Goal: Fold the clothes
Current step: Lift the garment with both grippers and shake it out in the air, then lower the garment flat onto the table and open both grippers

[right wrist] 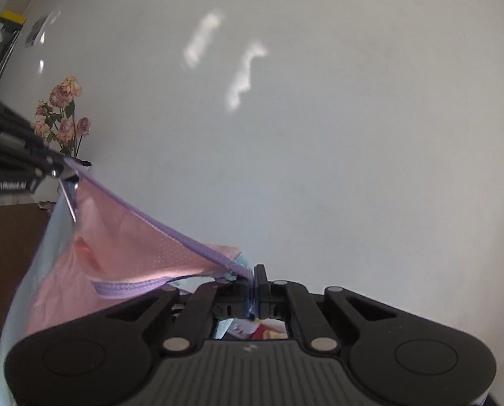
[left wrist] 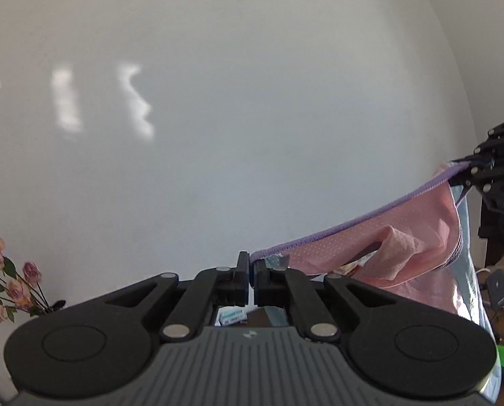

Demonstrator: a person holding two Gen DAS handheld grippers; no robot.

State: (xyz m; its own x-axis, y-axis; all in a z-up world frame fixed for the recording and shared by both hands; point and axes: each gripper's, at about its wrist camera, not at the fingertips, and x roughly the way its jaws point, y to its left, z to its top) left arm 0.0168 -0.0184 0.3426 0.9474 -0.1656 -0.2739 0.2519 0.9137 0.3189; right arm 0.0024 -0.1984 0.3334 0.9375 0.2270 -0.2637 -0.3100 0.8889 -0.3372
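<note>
So I've got the pink garment (left wrist: 417, 233) strung up in the air between both grippers, facing a plain white wall (left wrist: 252, 101). My left gripper (left wrist: 251, 282) has its jaws pinched all the way together on one end of the purple waistband (left wrist: 370, 216), and that band runs up and off to the right edge of the left wrist view, where my right gripper (left wrist: 471, 169) is clamped on the other end.

The right wrist view shows the same thing mirrored: right gripper (right wrist: 253, 287) jaws closed tight with the purple trim and a sliver of pale blue fabric (right wrist: 241, 260) squeezed between them, and the band climbing left to the left gripper (right wrist: 57, 169).

The pink mesh sags in a loose pouch below the band, with a light blue layer hanging along its outer side. A bunch of dried pink roses (right wrist: 64, 115) stands against the wall to the left, and a brown table (right wrist: 12, 237) sits underneath.
</note>
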